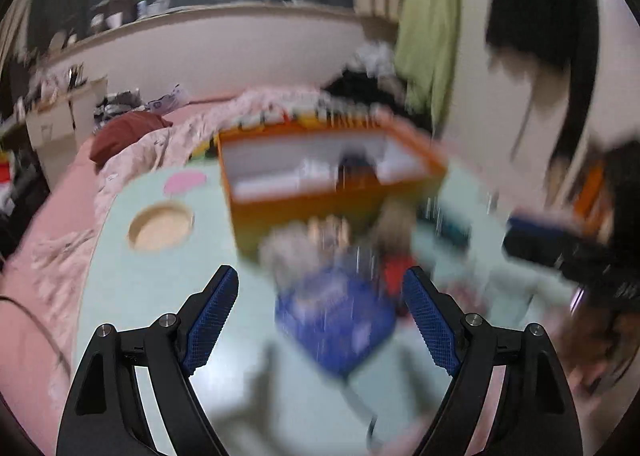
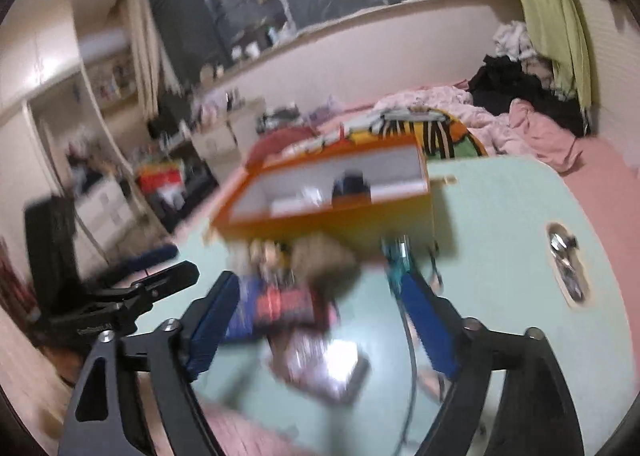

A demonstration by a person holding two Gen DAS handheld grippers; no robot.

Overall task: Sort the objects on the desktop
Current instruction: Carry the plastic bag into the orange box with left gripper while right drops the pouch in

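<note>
Hovering above table, both grippers' fingers spread empty.

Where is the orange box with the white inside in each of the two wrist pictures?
Left wrist: orange box, centre, slightly above the middle, on the pale green table.
Right wrist: orange box, centre, just left of the middle.
Shared landmark: the green curtain, upper right.

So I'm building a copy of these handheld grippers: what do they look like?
Both match. The left gripper and right gripper each have two black angular arms with triangular cut-outs and silver bolt heads at the joints. The fingers carry blue pads with a fine grid texture. No hands or sleeves show.
</note>
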